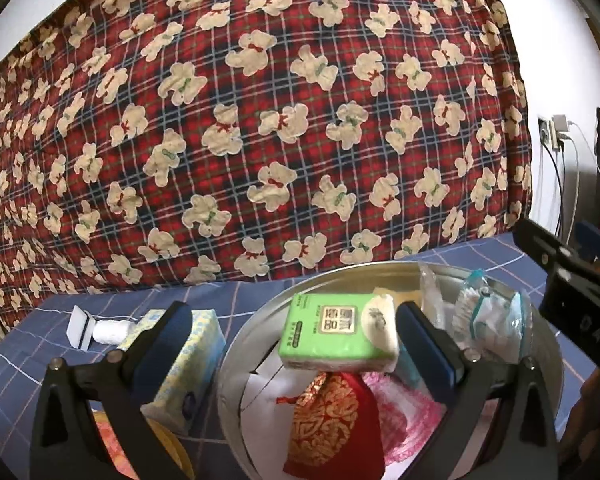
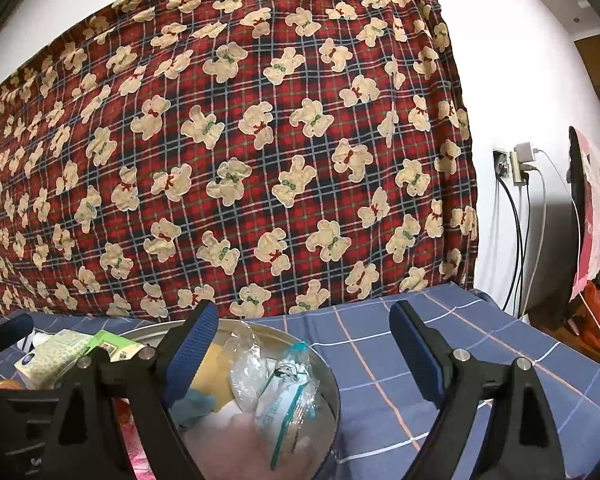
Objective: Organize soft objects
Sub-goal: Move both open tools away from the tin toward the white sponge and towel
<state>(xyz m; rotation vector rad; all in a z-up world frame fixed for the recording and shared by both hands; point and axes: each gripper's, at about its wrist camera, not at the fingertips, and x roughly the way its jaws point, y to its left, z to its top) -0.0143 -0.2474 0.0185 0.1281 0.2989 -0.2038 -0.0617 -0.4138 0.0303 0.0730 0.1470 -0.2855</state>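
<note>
Left wrist view: left gripper (image 1: 296, 344) jaws spread wide, nothing clamped. Green tissue pack (image 1: 338, 334) lies between the pads on top of the pile in the metal basin (image 1: 236, 360), above a red brocade pouch (image 1: 328, 424) and pink cloth (image 1: 404, 412). Blue-yellow tissue box (image 1: 188, 364) sits outside the basin, just left of it, on the blue checked sheet (image 1: 28, 360).

Right wrist view: right gripper (image 2: 300, 352) jaws apart, empty. Basin rim (image 2: 332, 380) under the left finger; clear plastic packets (image 2: 276, 384) inside. Bear-print quilt (image 2: 260, 140) behind.

Home bedroom, teddy-bear plaid quilt (image 1: 260, 120), blue checked bedsheet (image 2: 440, 360), wall socket with chargers (image 2: 516, 164)
</note>
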